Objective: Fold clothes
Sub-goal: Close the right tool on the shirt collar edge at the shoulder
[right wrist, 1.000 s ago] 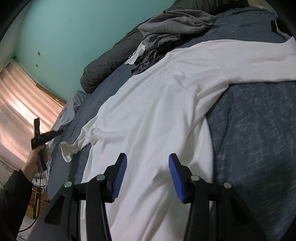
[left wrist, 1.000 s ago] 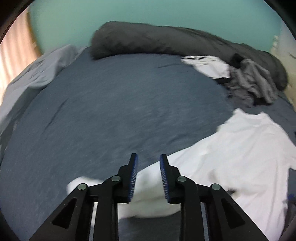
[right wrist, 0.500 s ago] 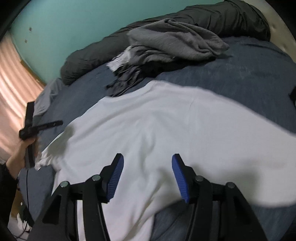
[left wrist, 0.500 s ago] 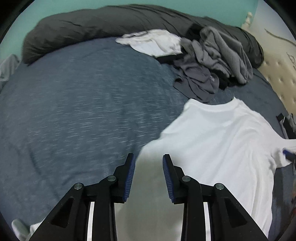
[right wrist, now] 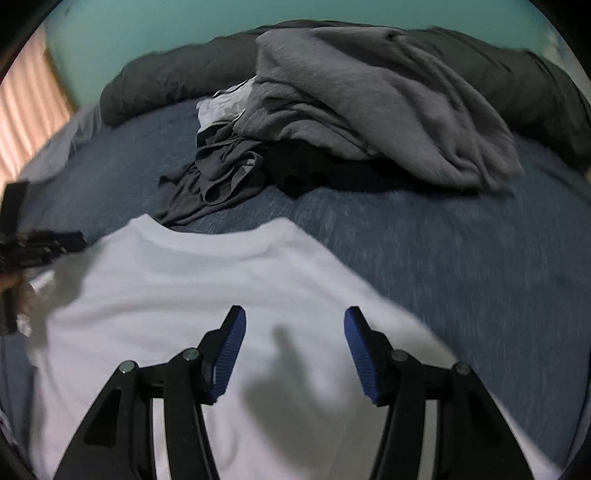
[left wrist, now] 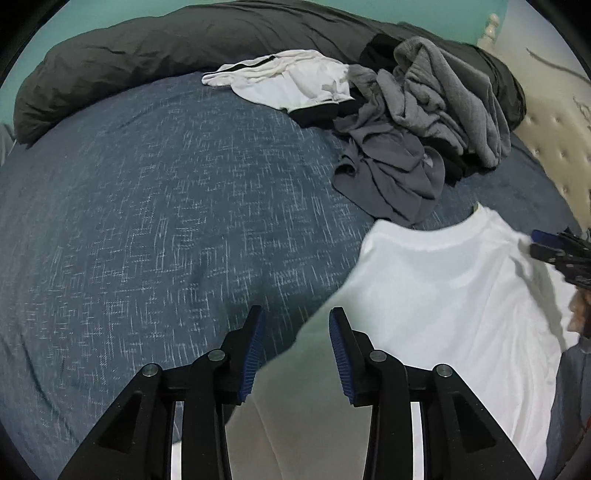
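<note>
I have the white T-shirt (right wrist: pixel 207 295) spread flat on the bed (left wrist: pixel 166 206), collar toward the heap of unfolded clothes (left wrist: pixel 417 122) that sits near the headboard (left wrist: pixel 554 147). My left hand-held gripper (left wrist: pixel 294 347) hangs over the shirt's left edge, where white cloth meets the blue bedspread; its jaws are opening, part-way apart, with nothing pinched between the blue pads (left wrist: pixel 253 350). My right hand-held gripper (right wrist: pixel 293 354) is above the middle of the shirt's back, jaws about half spread and empty, its shadow falling on the cloth below. From the right wrist camera I see the other gripper over the shirt's left shoulder, blurred. A white garment with dark trim (left wrist: pixel 291 79) lies at the left of the heap, grey pieces beside it, and a dark rolled duvet (left wrist: pixel 147 48) runs along the far side of the bed against the green wall (right wrist: pixel 166 33).
</note>
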A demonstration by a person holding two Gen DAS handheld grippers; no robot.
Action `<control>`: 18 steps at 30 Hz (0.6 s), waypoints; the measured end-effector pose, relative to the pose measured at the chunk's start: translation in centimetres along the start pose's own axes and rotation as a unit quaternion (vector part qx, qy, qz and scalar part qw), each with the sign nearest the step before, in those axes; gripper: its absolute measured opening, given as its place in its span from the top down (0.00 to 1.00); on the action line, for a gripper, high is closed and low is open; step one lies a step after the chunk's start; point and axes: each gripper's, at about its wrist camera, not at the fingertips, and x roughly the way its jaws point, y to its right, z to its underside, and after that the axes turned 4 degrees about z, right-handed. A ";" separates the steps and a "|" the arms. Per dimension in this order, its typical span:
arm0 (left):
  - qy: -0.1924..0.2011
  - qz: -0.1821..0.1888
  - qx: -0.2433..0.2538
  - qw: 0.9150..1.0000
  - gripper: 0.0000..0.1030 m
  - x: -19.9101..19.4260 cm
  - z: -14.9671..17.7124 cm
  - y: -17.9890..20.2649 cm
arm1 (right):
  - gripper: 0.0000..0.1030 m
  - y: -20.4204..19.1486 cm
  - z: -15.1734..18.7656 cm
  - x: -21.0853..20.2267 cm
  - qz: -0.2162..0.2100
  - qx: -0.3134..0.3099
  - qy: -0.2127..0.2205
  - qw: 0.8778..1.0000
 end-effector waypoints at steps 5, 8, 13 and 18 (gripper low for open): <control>0.003 0.002 -0.002 1.000 0.60 0.6 0.0 -1.0 | 0.46 -0.7 -1.7 4.1 0.019 -0.051 -0.024 0.998; 0.004 0.003 -0.007 1.000 0.60 0.8 0.3 -1.7 | 0.46 -1.2 -2.3 5.5 0.023 -0.065 -0.024 0.997; 0.004 0.003 -0.011 1.000 0.60 1.1 0.6 -2.5 | 0.67 -1.1 -3.0 7.1 0.018 -0.071 -0.026 0.997; 0.004 0.004 -0.011 1.000 0.60 1.2 0.8 -2.7 | 0.95 -1.4 -3.2 6.8 0.026 -0.087 -0.014 0.996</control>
